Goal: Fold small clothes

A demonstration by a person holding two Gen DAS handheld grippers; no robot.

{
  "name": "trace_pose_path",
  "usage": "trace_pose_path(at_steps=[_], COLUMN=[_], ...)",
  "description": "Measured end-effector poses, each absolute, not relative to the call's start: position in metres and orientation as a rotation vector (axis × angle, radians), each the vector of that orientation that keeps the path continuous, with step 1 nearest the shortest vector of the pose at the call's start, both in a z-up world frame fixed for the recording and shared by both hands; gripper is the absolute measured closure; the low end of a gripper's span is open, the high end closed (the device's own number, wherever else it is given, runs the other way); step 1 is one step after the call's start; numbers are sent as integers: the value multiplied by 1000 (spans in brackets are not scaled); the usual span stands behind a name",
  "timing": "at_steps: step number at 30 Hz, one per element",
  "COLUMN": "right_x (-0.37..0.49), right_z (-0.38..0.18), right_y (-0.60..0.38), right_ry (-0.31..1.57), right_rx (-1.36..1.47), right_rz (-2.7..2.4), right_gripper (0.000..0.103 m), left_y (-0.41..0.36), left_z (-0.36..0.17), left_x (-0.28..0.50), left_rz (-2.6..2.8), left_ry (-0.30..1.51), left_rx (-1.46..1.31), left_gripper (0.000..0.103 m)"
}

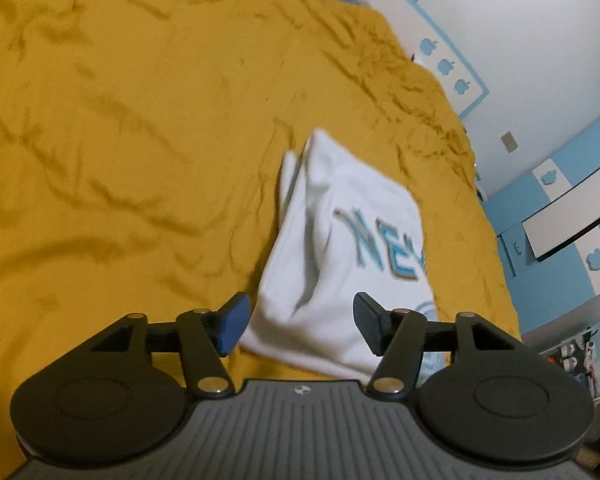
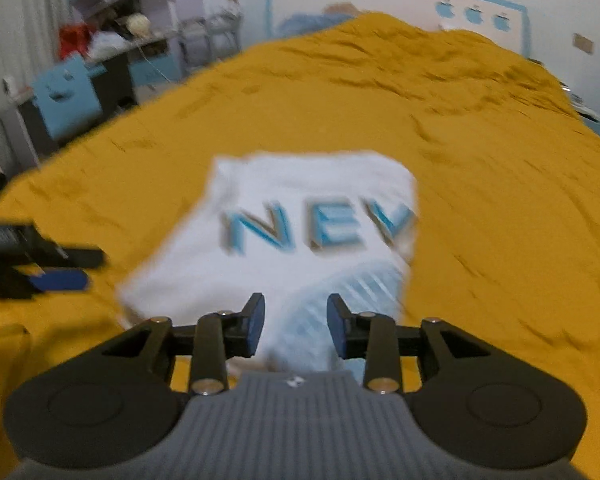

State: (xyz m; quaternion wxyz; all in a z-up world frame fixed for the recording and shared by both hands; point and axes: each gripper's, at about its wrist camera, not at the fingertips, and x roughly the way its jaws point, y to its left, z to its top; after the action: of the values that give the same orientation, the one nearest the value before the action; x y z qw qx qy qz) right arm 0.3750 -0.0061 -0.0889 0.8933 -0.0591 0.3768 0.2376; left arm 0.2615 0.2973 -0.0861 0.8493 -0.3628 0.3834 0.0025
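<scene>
A small white shirt (image 1: 332, 248) with blue letters "NEV" lies folded on the mustard yellow bedspread (image 1: 120, 140). It also shows in the right wrist view (image 2: 284, 224), blurred. My left gripper (image 1: 300, 326) is open, its fingers above the shirt's near edge, holding nothing. My right gripper (image 2: 296, 328) is open just above the shirt's near edge, where a pale blue striped part shows. The left gripper also shows at the left edge of the right wrist view (image 2: 60, 270), beside the shirt.
The bedspread (image 2: 480, 160) covers a wide bed. A blue and white headboard (image 2: 380, 0) stands at the far end. Cluttered shelves and a desk (image 2: 112, 44) stand beyond the bed's left side. A blue and white wall (image 1: 560, 220) runs along the right.
</scene>
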Motion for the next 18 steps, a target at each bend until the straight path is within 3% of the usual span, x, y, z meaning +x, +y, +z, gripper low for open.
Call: trace_pose_path(at_steps=[8, 13, 14, 18], right_x=[352, 353, 353, 364], right_z=[-131, -143, -142, -145], right_y=[-44, -40, -36, -30], right_ry=[828, 816, 813, 828], right_rx=[-245, -259, -262, -224], right_rz=[399, 400, 398, 386], right_gripper=[65, 66, 69, 86], left_y=[286, 284, 283, 276], left_z=[-117, -110, -106, -87], left_x=[279, 274, 273, 269], left_rz=[16, 8, 6, -9], left_ry=[823, 748, 739, 688], left_rx=[-803, -797, -777, -721], left_gripper=[36, 75, 88, 93])
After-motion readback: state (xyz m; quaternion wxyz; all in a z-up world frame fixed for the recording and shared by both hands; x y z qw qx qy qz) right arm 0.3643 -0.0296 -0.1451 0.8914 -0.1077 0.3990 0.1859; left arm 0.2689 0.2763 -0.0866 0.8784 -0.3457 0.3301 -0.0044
